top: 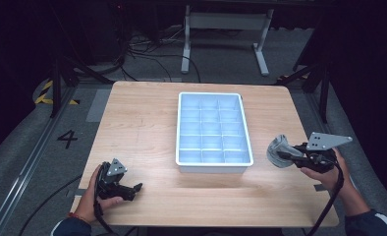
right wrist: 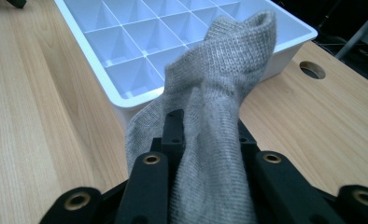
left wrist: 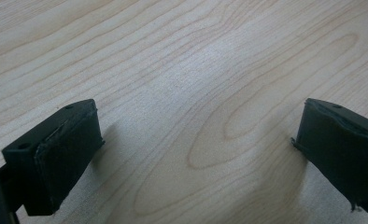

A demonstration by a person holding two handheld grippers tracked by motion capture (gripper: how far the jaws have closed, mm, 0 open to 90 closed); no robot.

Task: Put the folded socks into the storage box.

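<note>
A grey knitted sock is bunched up between the jaws of my right gripper, which is shut on it. In the high view the sock hangs just right of the white divided tray, held by the right gripper above the table's right side. My left gripper rests low at the table's front left, pointing right. Its two black fingers stand wide apart over bare wood, with nothing between them.
The tray's rim and its several compartments lie just beyond the sock. A round cable hole is in the tabletop past the tray. White desk legs and cables lie on the floor behind the table.
</note>
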